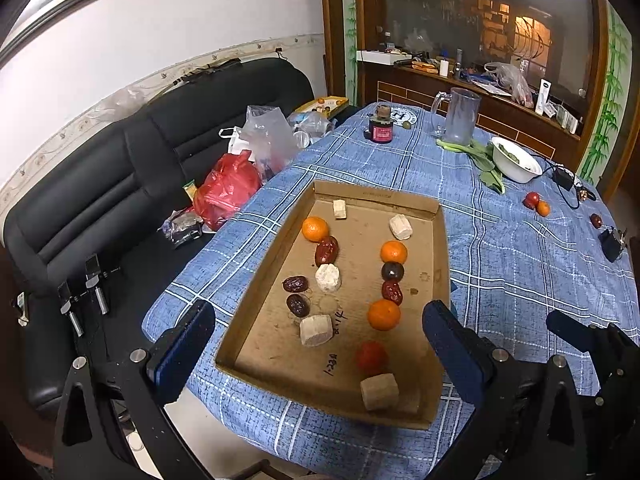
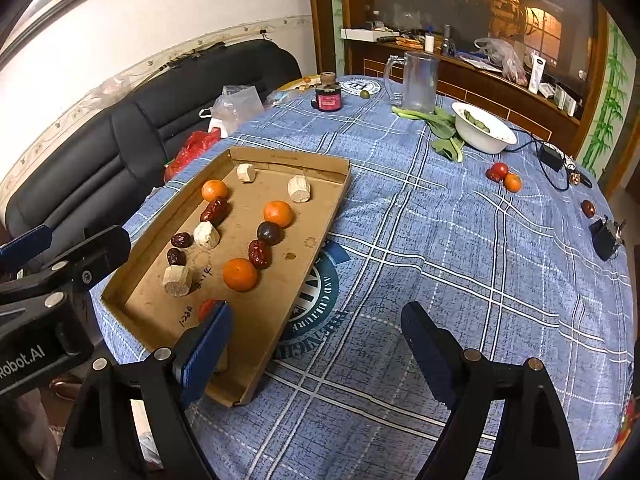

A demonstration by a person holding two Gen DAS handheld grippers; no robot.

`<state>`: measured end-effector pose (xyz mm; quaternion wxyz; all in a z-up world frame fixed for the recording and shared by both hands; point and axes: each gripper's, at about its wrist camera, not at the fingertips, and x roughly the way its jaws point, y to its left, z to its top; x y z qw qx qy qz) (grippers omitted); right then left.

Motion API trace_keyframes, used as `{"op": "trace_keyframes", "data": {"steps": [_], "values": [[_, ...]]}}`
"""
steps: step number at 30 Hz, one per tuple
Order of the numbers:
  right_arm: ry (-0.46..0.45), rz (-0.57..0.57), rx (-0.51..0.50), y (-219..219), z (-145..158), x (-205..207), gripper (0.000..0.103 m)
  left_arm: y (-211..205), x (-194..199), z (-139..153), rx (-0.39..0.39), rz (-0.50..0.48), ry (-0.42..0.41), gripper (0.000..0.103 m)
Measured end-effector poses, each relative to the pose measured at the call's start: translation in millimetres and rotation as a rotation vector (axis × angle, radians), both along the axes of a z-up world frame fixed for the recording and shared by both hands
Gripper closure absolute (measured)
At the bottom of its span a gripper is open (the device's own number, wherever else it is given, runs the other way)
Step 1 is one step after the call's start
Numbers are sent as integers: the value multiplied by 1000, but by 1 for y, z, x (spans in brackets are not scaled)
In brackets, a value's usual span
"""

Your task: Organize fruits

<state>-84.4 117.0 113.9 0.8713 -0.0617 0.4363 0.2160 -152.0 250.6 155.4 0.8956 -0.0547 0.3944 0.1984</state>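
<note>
On left tool, "Robot.AI" lettering

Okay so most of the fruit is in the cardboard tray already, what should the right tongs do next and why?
Probably carry the right tongs, open and empty, toward the red fruit and small orange lying loose on the tablecloth near the white bowl. They sit outside the cardboard tray, where the other fruits are lined in two rows.

Both wrist views: high, tilted down, near; shared: shallow brown cardboard tray, blue plaid tablecloth.
</note>
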Motion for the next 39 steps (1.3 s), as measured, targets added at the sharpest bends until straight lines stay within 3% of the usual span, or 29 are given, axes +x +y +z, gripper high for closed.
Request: {"op": "trace_keyframes", "data": {"steps": [18,33,39], "values": [[12,-30,-22,9,-4,5,14,8,14,-8,-28,-56,22,0],[69,5,-20,27,-22,14,14,18,20,-27,-38,-60,103,0],[111,16,-20,28,-35,16,14,17,24,-41,-75,-66,162,0]]}}
